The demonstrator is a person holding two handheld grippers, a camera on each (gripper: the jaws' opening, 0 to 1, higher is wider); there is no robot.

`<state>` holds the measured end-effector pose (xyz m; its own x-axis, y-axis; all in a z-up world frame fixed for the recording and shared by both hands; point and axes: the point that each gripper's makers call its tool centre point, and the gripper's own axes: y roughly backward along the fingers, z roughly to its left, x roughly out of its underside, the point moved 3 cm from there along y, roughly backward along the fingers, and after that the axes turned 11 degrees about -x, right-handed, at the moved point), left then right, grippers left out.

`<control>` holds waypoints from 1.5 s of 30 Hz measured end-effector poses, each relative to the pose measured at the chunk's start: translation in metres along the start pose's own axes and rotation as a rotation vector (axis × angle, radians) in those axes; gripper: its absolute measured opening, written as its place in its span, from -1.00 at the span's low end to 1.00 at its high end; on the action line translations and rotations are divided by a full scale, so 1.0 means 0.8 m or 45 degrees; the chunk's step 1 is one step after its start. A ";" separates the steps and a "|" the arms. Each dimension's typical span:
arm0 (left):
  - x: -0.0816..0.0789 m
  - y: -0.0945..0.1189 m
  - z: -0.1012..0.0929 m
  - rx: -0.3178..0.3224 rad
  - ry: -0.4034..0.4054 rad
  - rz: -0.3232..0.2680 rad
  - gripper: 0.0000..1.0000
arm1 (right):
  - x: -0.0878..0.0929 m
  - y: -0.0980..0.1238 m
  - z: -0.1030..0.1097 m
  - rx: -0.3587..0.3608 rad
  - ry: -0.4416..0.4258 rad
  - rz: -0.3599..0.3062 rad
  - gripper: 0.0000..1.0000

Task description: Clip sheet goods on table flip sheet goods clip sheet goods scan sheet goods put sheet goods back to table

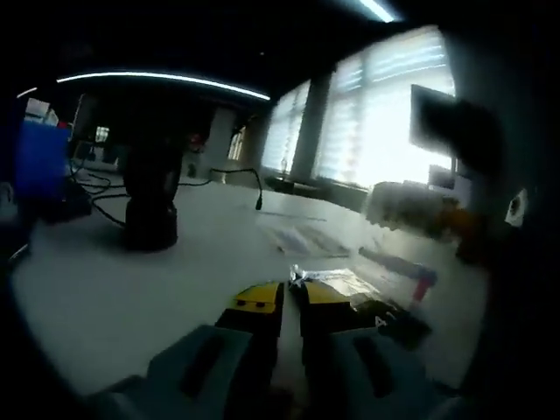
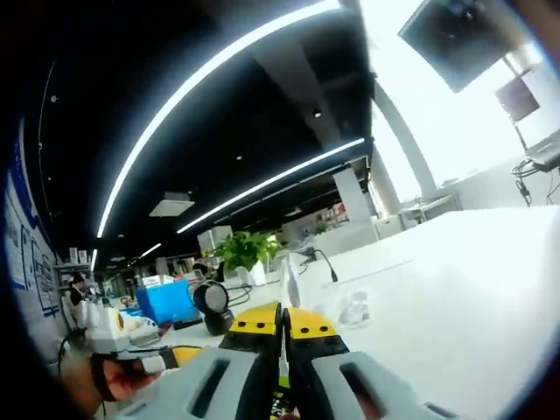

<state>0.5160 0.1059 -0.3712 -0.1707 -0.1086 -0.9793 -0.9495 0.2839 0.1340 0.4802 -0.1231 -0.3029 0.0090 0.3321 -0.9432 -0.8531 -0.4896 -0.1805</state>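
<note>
Your left tongs (image 1: 291,306) are clenching the edge of the sheet goods (image 1: 350,293), a crinkly clear packet lying on the white counter (image 1: 131,280) (its print is too dim to read). Your right tongs (image 2: 282,331) are gripping a thin sheet edge-on, mostly hidden between the jaws. Open counter is stretching toward the black scanner (image 1: 150,206).

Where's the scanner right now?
In the right gripper view, the black round-headed scanner stands on the white table, left of the right gripper, beside a blue bin.
</note>
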 end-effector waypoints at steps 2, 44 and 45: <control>0.003 -0.002 0.003 -0.010 -0.013 0.005 -0.99 | -0.004 0.003 -0.006 0.020 -0.022 -0.017 -1.00; 0.002 0.001 0.015 -0.084 -0.138 -0.074 -0.98 | 0.021 0.081 -0.109 0.478 -0.117 -0.104 -1.00; 0.002 0.001 0.015 -0.083 -0.137 -0.073 -0.98 | 0.024 0.082 -0.111 0.484 -0.119 -0.098 -1.00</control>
<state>0.5178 0.1173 -0.3746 -0.0899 -0.0191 -0.9958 -0.9725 0.2172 0.0836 0.4710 -0.2205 -0.3577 0.0483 0.4367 -0.8983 -0.9841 -0.1330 -0.1176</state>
